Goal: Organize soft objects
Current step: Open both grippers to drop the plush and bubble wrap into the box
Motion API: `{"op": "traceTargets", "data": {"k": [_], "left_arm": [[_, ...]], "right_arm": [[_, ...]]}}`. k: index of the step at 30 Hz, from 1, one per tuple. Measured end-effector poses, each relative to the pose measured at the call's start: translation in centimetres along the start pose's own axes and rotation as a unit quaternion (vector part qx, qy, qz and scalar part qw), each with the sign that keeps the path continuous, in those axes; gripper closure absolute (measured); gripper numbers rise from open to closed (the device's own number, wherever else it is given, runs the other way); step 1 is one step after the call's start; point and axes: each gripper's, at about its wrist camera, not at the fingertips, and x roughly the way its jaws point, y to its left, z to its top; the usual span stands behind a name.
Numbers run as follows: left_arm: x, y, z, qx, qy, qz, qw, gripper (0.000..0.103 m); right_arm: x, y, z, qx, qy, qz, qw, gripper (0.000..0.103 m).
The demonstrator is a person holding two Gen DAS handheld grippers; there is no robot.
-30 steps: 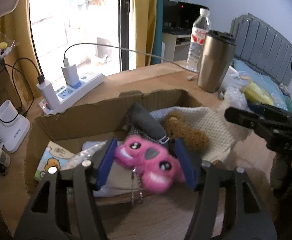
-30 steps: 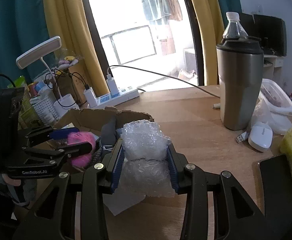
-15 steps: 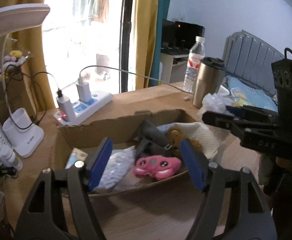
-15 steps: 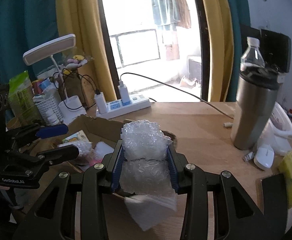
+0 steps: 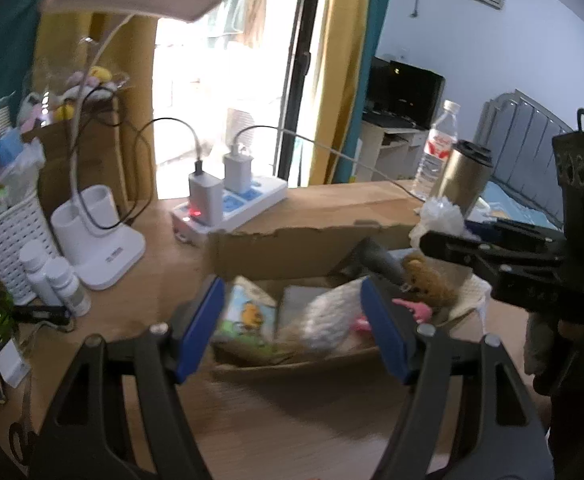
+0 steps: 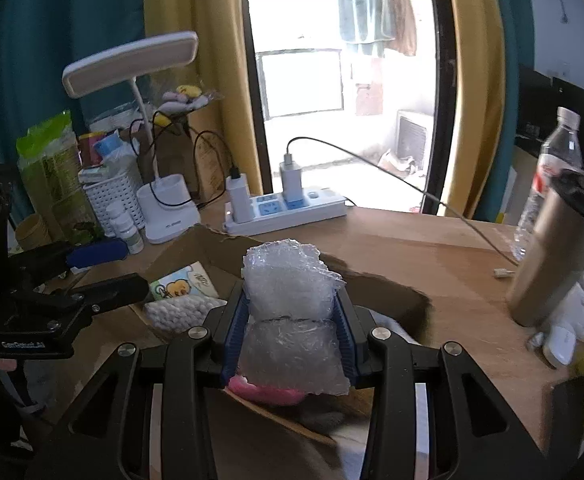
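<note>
An open cardboard box (image 5: 292, 240) sits on the wooden desk. In it lie a pink plush toy (image 5: 415, 310), a brown teddy bear (image 5: 427, 276), a grey soft item (image 5: 379, 260), a cream knit cloth (image 5: 471, 300), a bubble-wrap pack (image 5: 327, 316) and a tissue pack (image 5: 248, 314). My left gripper (image 5: 292, 328) is open and empty, in front of the box. My right gripper (image 6: 292, 336) is shut on a wad of bubble wrap (image 6: 292, 292) and holds it above the box (image 6: 391, 292). The pink plush (image 6: 268, 394) shows below it.
A white power strip (image 6: 288, 210) with chargers and cables lies behind the box. A desk lamp base (image 5: 96, 248), white basket (image 5: 6, 240) and small bottles (image 5: 58, 284) stand at the left. A steel tumbler (image 6: 555, 248) and water bottle (image 6: 547, 176) stand at the right.
My left gripper let go of the pink plush into the box, opened and pulled back. My right gripper carried the bubble wrap over the box.
</note>
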Motion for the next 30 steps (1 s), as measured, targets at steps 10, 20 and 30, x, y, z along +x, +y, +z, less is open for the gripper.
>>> {"op": "traceTargets", "data": {"k": [10, 20, 30], "left_arm": [[-0.3, 3.6, -0.9, -0.031, 0.000, 0.020, 0.9993, 0.031], [-0.5, 4.3, -1.0, -0.036, -0.002, 0.024, 0.9991, 0.031], [-1.4, 3.4, -0.8, -0.029, -0.010, 0.021, 0.9993, 0.031]], "right_arm": [[2.8, 1.8, 1.4, -0.007, 0.012, 0.006, 1.000, 0.061], [3.6, 1.2, 1.3, 0.012, 0.019, 0.002, 1.000, 0.043], [1.7, 1.8, 1.3, 0.006, 0.005, 0.005, 1.000, 0.043]]}}
